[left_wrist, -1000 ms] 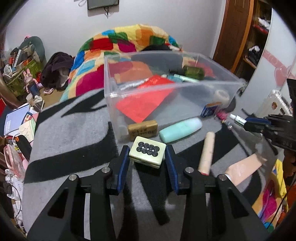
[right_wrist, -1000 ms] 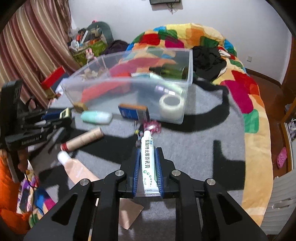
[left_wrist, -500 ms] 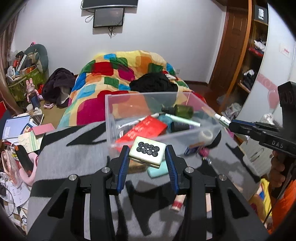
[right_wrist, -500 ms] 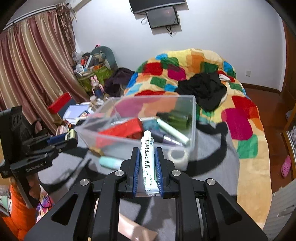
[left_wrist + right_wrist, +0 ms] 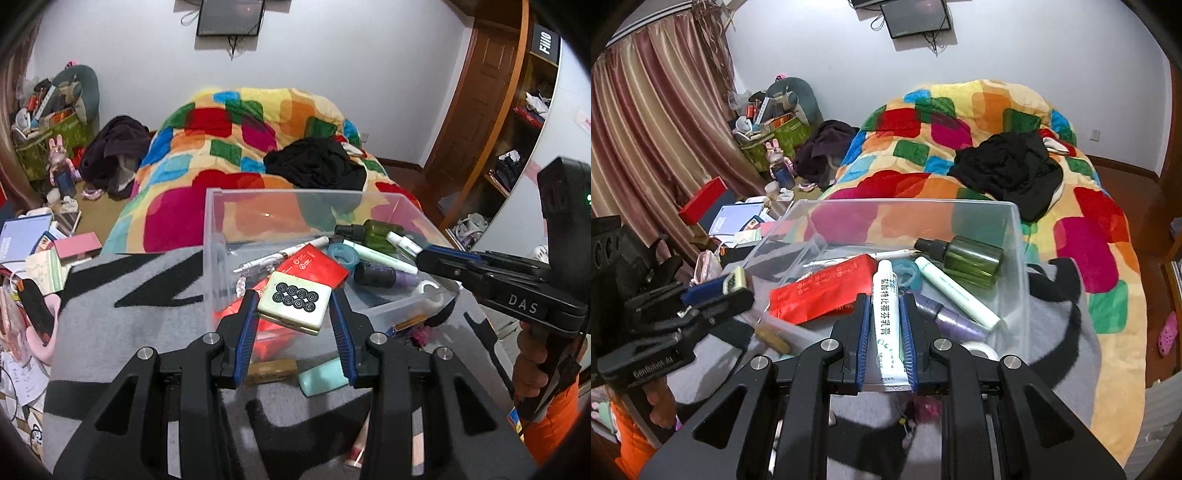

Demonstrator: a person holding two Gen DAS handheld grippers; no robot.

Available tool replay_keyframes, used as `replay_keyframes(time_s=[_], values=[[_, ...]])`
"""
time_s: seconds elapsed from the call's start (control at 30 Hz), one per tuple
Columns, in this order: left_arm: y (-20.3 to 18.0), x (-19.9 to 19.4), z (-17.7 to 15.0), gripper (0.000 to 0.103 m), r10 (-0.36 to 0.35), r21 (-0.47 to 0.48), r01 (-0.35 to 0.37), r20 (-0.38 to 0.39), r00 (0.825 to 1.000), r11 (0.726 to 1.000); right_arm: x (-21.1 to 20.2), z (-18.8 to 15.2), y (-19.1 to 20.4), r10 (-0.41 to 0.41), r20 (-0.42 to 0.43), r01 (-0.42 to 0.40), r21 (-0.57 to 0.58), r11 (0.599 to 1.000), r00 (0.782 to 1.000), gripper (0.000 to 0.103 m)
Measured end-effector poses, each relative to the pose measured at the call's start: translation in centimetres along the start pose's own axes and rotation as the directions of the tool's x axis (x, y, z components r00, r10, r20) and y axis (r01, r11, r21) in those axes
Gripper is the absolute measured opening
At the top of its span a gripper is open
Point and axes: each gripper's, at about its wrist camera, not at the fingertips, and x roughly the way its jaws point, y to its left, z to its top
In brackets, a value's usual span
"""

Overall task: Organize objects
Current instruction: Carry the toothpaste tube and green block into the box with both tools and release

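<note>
- Left gripper [image 5: 294, 308] is clenched on a cream mahjong tile [image 5: 294, 301] w/ black circles; both blue pads press its sides. Tile is tilted and hangs over the near-left part of the clear plastic bin [image 5: 212, 236].
- Right gripper [image 5: 884, 334] is clenched on a white ointment tube [image 5: 885, 314]; its cap end points into the bin, its crimped end sits back between the fingers, and the printed text is only partly readable.
- In the bin: red packet [image 5: 823, 290], green bottle [image 5: 971, 258], pale green tube [image 5: 955, 293], purple tube [image 5: 949, 315], teal tape ring [image 5: 341, 254], white pen [image 5: 277, 260]. The red packet is partly covered by the tile in the left view.
- Outside, in front of the bin wall on the grey blanket [image 5: 122, 321]: mint bottle [image 5: 321, 376] and a brown block [image 5: 273, 369], both half hidden behind the left fingers.
- Tape roll [image 5: 979, 350] is seen only through the plastic; cannot tell if it is inside or outside.
</note>
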Motion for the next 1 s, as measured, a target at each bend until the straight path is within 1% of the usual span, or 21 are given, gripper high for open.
replay_keyframes(time_s=[0.1,0.27,0.37,0.53,0.67,0.73,0.8,0.87,1.0], values=[[-0.2,0.8,0.2,0.034,0.000,0.006,0.000,-0.016,1.000,1.000,1.5,0.4,0.5,0.021,-0.026,-0.021,0.002,1.000,0.999,0.015],[-0.4,1.2,0.3,0.034,0.001,0.016,-0.001,-0.019,1.000,1.000,3.6,0.4,1.7,0.022,-0.066,-0.025,-0.037,0.999,0.998,0.014],[-0.4,1.1,0.2,0.034,-0.003,0.014,0.003,-0.017,1.000,1.000,3.8,0.2,2.0,0.014,-0.079,-0.019,-0.065,0.998,0.997,0.014],[-0.3,0.2,-0.2,0.034,-0.014,0.011,0.014,0.003,1.000,1.000,2.8,-0.1,1.7,0.019,-0.074,-0.025,-0.071,0.997,0.997,0.015],[-0.4,-0.5,-0.6,0.034,-0.005,0.014,0.005,0.013,1.000,1.000,1.6,-0.3,1.2,0.026,-0.059,-0.029,-0.056,0.998,0.998,0.016],[-0.5,-0.9,-0.8,0.035,0.008,0.018,-0.008,0.022,1.000,1.000,0.8,-0.6,1.1,0.021,-0.045,-0.023,-0.055,0.998,0.999,0.019],[-0.5,-1.4,-1.1,0.036,0.017,0.017,-0.017,0.028,0.999,1.000,0.0,-0.8,1.0,0.010,-0.027,-0.011,-0.058,0.998,1.000,0.023],[-0.4,-2.0,-1.4,0.036,0.018,0.014,-0.018,0.034,0.999,1.000,-1.0,-1.1,1.0,-0.003,-0.007,0.003,-0.065,0.998,1.000,0.024],[-0.2,-3.1,-2.1,0.048,0.033,0.002,-0.034,0.053,0.998,0.999,-2.8,-1.8,0.9,-0.017,0.033,0.019,-0.069,0.997,0.999,0.030]])
